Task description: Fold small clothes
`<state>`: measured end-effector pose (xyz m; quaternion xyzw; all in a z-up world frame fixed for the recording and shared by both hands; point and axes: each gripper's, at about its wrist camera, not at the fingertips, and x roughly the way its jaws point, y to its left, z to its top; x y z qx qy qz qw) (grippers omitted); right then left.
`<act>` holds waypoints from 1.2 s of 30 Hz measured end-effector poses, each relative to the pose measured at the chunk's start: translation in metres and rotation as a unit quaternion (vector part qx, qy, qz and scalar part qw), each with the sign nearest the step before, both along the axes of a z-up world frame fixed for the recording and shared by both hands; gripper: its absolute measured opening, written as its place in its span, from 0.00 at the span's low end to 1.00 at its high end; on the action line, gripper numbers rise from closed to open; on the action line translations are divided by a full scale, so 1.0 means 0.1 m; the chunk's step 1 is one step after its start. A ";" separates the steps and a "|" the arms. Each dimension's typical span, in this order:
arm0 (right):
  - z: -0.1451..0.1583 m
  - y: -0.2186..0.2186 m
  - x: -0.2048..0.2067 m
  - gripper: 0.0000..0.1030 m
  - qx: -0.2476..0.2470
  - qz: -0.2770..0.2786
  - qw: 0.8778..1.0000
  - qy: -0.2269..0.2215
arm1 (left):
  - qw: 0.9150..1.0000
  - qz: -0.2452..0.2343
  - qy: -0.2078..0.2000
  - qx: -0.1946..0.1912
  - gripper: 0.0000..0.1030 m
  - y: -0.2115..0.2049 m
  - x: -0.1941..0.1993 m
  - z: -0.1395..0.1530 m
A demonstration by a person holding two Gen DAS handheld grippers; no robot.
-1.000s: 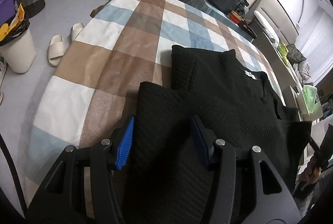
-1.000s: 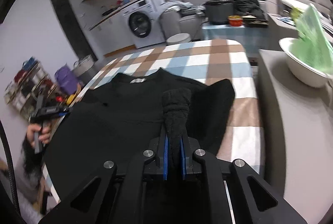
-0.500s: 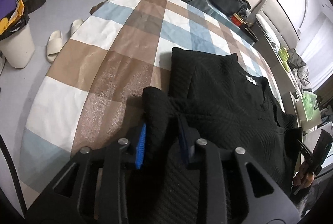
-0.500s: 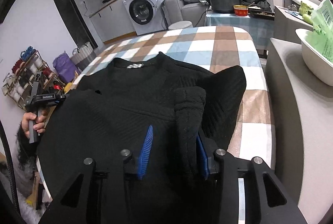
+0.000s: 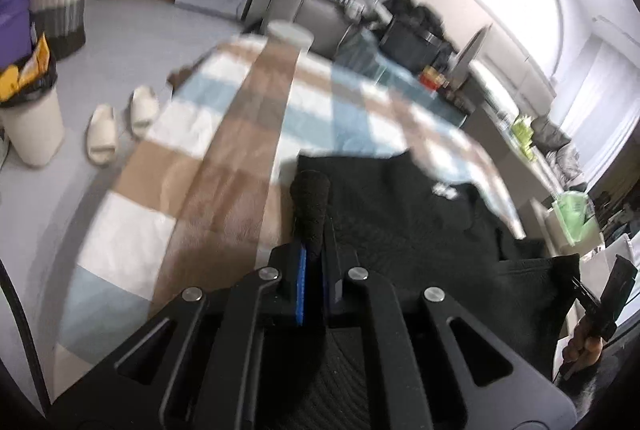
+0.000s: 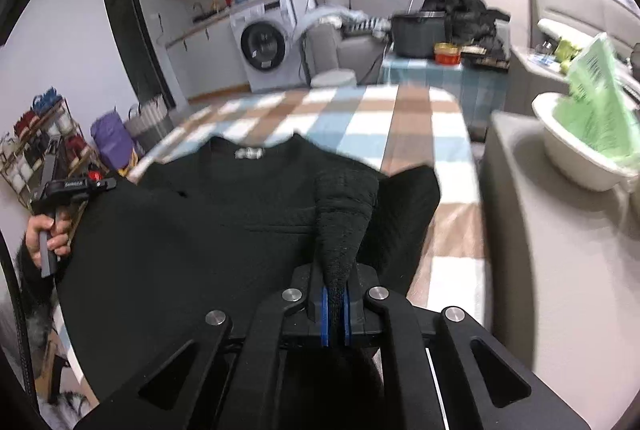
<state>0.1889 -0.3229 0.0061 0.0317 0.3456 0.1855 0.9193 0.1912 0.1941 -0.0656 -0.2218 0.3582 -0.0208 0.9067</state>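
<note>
A black ribbed-knit sweater (image 6: 224, 230) lies on a table under a brown, blue and white checked cloth (image 5: 224, 166). The left gripper (image 5: 314, 262) and right gripper (image 6: 335, 304) each clamp a bunched fold of its fabric. Beyond the sweater stands a washing machine (image 6: 266, 44).

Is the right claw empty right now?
No: in the right wrist view the right claw is shut on a bunched fold of the black sweater, the knit sticking up between its blue pads.
</note>
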 end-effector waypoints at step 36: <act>-0.10 -0.15 1.32 0.40 0.003 -0.135 0.988 0.074 | 0.994 0.076 0.074 0.028 0.27 0.18 1.01 -0.27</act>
